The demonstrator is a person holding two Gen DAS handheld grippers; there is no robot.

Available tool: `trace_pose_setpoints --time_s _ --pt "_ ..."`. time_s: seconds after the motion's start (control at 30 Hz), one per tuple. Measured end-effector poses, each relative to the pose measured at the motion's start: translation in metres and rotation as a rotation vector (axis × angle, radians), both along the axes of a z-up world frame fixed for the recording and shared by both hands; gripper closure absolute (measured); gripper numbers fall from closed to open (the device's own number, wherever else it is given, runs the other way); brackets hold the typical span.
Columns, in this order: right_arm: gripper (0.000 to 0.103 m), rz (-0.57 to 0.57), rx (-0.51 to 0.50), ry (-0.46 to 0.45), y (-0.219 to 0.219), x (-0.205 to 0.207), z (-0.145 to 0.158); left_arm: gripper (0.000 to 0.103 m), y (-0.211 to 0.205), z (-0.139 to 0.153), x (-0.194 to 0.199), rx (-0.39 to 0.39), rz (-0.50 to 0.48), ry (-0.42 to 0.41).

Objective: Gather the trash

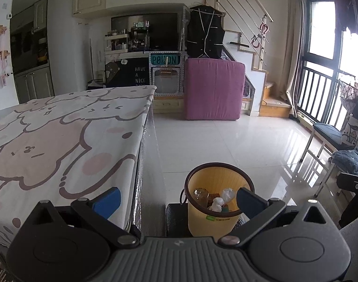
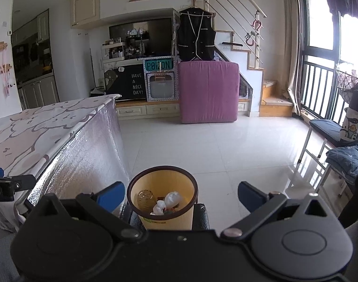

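Your yellow bin stands on the floor just beside the table with the cartoon cloth; in it you can see 2 crumpled white wads and a clear rounded piece, with some darker scraps under them that are too small to name. Your left tool is spread wide and carries nothing; your right tool is likewise parted and bare, with the bin showing low between its fingers. The stretch of table in both views shows no loose rubbish, and neither does the tiled floor as far as the pink cushion; the near left end of the table is hidden behind your left tool. Judging from this, collection looks done or nearly so; what is left, if anything, is a check of the parts you cannot see from here.
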State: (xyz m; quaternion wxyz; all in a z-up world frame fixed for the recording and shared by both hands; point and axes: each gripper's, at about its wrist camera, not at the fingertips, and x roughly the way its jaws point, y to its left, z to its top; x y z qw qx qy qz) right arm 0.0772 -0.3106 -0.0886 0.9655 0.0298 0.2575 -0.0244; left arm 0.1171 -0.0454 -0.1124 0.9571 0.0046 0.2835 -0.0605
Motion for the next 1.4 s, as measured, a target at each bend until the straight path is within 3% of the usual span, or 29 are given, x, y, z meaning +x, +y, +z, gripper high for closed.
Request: trace_pose_setpoints --time_s 1.4 --pt "0.000 -0.007 -0.012 -0.002 0.0038 -0.0042 0.0015 0.000 -0.0028 0.0013 -0.0035 0.001 0.005 -0.007"
